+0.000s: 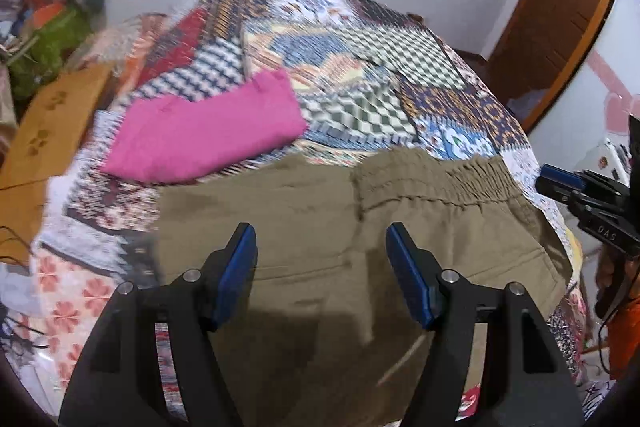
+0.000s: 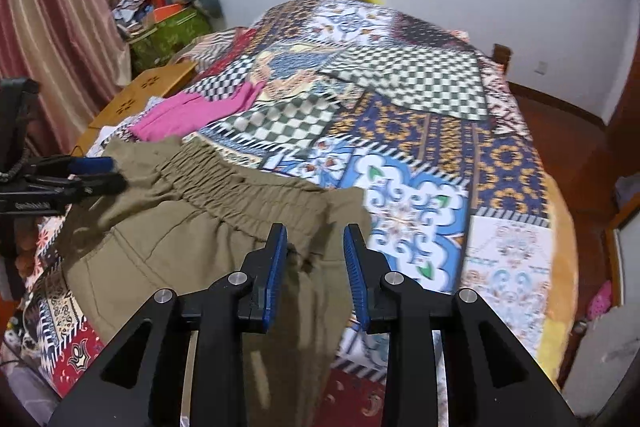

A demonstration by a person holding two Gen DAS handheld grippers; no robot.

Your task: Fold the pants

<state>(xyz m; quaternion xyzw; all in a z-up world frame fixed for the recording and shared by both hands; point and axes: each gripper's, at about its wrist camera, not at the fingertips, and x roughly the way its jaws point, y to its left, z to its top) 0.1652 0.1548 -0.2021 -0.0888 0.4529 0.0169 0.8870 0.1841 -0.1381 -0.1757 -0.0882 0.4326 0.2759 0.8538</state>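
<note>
- The olive-green pants (image 1: 320, 227) lie spread on a bed covered by a patchwork quilt (image 1: 360, 59), filling the lower middle of the left wrist view; the gathered elastic waistband (image 1: 440, 183) runs across the middle right of that frame.
- In the right wrist view the same pants sit at lower left, the waistband crossing diagonally from middle left toward the centre.
- The left gripper (image 1: 321, 267) hangs above the pants in the lower centre of its own frame; its 2 blue-padded fingers (image 1: 236, 271) stand wide apart with nothing between them, only cloth beneath.
- The right gripper (image 2: 316, 267) hovers at the lower centre of its frame, over the pants' right edge, just below the waistband; its fingers (image 2: 274, 267) are a narrower gap apart, and no cloth is pinched between them.
- Each gripper shows in the other's view: the right one at the far right edge of the left wrist frame, the left one at the middle left edge of the right wrist frame.
- A folded pink garment (image 1: 208, 135) lies on the quilt beyond the pants, at centre left.
- A wooden desk (image 2: 140, 99) stands beside the bed at the left, with a striped curtain (image 2: 60, 7) behind it.
</note>
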